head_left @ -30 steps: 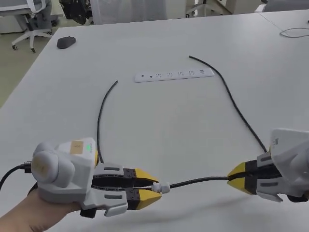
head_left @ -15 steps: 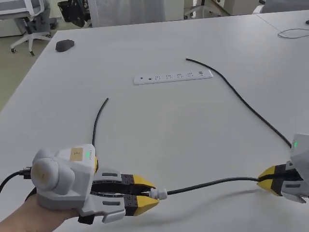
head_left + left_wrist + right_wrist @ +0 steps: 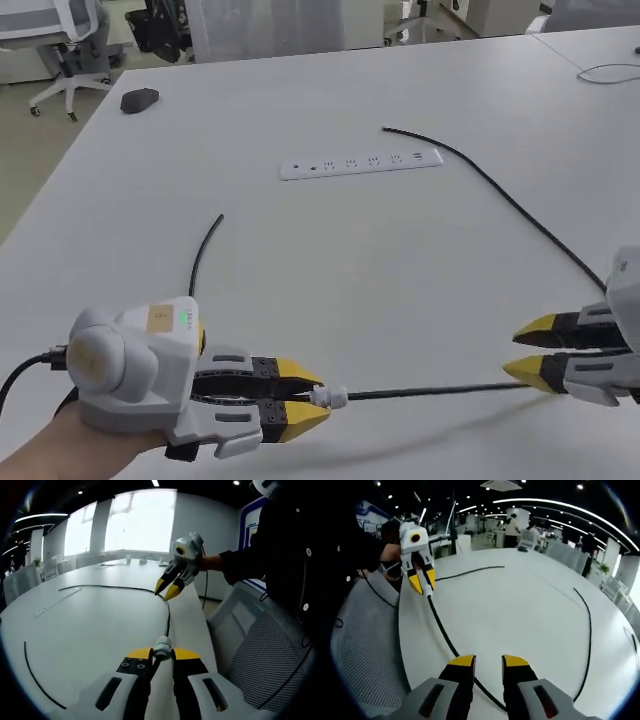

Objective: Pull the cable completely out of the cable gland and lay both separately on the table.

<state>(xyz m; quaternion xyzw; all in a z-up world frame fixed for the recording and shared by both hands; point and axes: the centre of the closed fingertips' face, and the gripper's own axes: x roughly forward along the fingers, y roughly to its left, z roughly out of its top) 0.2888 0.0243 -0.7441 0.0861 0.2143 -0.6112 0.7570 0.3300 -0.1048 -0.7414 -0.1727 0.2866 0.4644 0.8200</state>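
A white cable gland (image 3: 331,398) sits between the yellow tips of my left gripper (image 3: 318,398), which is shut on it at the near left. The black cable (image 3: 430,392) runs from the gland to the right, passes just below my right gripper (image 3: 520,350), then curves far back across the table. Its other end (image 3: 200,250) trails behind the left gripper. My right gripper is open, its jaws apart and off the cable. The left gripper view has the gland (image 3: 161,645) at the fingertips. In the right gripper view the cable (image 3: 445,635) runs under the open jaws.
A white power strip (image 3: 360,162) lies mid-table, near the cable's far end. A dark mouse (image 3: 138,100) rests at the far left and a thin white wire (image 3: 610,70) at the far right. Office chairs stand beyond the table edge.
My right gripper pulled the cable rightward, shortening the tail behind the gland, then opened and let go. The cable between the grippers now lies straight. The left gripper keeps its hold.
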